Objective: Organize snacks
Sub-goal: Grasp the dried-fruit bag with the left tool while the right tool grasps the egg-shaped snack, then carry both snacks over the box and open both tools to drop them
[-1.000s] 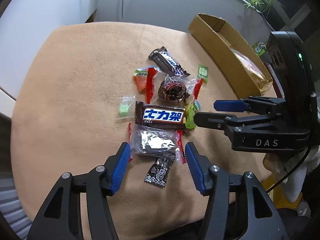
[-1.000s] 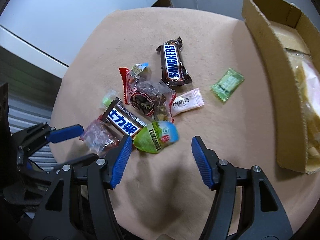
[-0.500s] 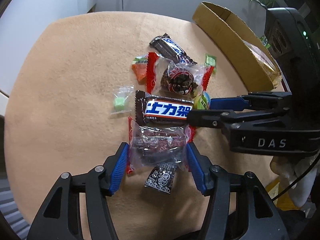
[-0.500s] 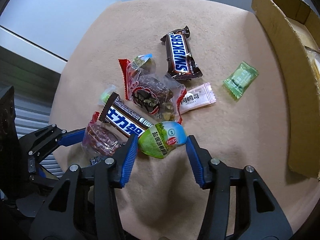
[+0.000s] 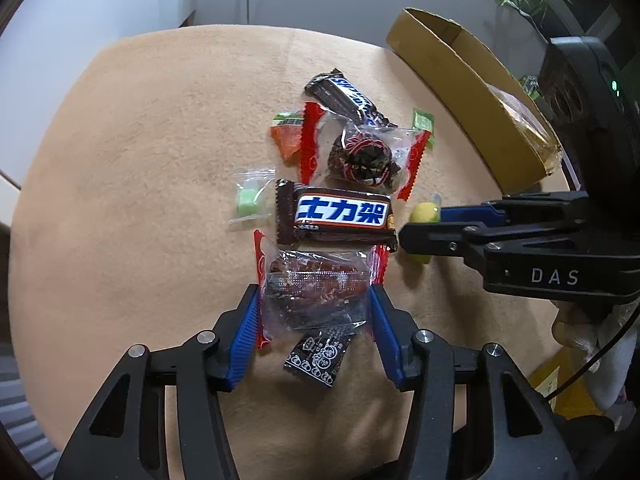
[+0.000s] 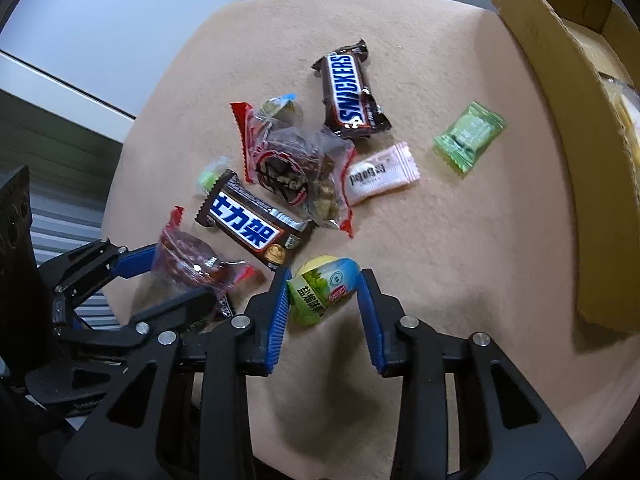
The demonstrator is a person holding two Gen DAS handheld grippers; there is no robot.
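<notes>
Several snacks lie on a tan cloth. My left gripper (image 5: 314, 320) has its blue pads on both sides of a clear red-edged packet of dark dried fruit (image 5: 316, 288), touching it; it also shows in the right wrist view (image 6: 188, 260). My right gripper (image 6: 324, 296) has closed around a green and blue snack packet (image 6: 324, 288), which sits between its pads; in the left wrist view only yellow bits of that packet (image 5: 424, 213) show beside the right gripper's fingers (image 5: 440, 236).
Two Snickers bars (image 6: 350, 90) (image 6: 250, 222), a clear nut packet (image 6: 294, 172), a pink candy (image 6: 380, 174), green candies (image 6: 470, 134) (image 5: 248, 200), an orange packet (image 5: 286, 136) and a small black sachet (image 5: 318, 354) lie nearby. A cardboard box (image 5: 460, 92) stands at the right.
Both grippers moved forward and down onto the pile and narrowed: the left around the dried-fruit packet, the right around the green and blue packet.
</notes>
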